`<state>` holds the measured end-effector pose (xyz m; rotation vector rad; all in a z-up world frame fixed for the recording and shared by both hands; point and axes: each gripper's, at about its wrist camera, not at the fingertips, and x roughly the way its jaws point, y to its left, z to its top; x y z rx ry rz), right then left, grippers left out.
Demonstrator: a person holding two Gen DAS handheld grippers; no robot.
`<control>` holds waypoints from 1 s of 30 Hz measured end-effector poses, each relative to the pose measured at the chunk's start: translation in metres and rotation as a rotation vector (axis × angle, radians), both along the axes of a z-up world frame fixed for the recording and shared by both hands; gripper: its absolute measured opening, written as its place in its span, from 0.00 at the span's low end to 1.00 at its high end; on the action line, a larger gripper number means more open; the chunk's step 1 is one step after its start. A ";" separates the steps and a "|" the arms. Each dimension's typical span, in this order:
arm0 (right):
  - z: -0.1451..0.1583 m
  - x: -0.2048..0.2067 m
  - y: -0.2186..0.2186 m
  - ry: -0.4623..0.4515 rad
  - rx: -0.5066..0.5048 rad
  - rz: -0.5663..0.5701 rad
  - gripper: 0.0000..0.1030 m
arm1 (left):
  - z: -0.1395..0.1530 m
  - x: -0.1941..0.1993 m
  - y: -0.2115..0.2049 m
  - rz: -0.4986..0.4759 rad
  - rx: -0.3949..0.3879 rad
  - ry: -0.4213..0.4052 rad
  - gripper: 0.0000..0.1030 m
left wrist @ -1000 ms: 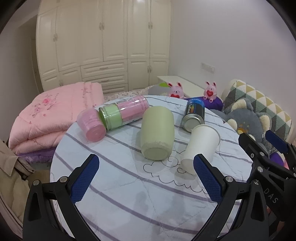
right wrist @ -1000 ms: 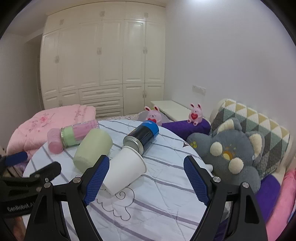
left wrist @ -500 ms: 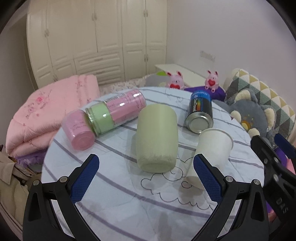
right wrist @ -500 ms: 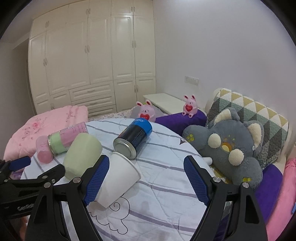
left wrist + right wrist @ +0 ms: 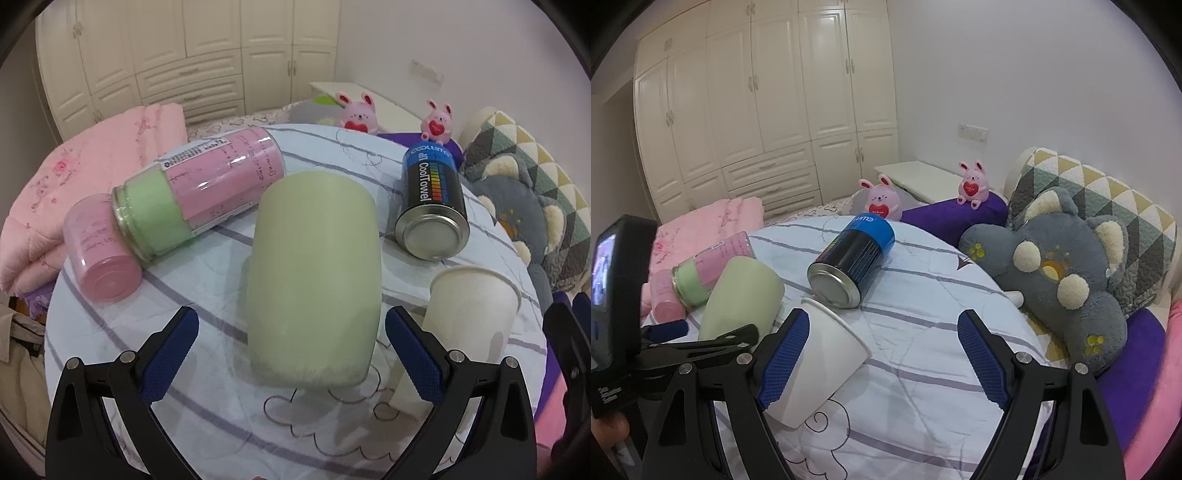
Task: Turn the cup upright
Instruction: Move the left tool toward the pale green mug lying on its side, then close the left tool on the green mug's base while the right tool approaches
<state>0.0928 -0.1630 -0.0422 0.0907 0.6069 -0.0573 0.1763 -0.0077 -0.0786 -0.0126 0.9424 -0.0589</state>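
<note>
A pale green cup (image 5: 314,280) lies on its side on the round striped table (image 5: 207,398), its closed base toward my left gripper (image 5: 291,356). That gripper is open, its blue pads either side of the cup's near end, not touching. The cup also shows in the right wrist view (image 5: 738,299). A white paper cup (image 5: 472,314) lies on its side to the right; in the right wrist view it (image 5: 827,354) sits by the left pad of my open, empty right gripper (image 5: 882,358).
A black and blue can (image 5: 432,210) and a pink and green jar (image 5: 207,195) with a pink lid (image 5: 99,254) lie on their sides further back. A grey plush toy (image 5: 1060,273) and pillows are at the right, and a pink quilt (image 5: 74,177) at the left.
My left gripper has moved forward and closer to the green cup, which now sits between its open pads. My right gripper has edged nearer the white paper cup.
</note>
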 end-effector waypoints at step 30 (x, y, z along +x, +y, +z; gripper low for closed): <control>0.004 -0.014 0.046 -0.024 -0.053 0.105 0.81 | 0.003 -0.094 0.035 -0.057 -0.030 0.013 0.74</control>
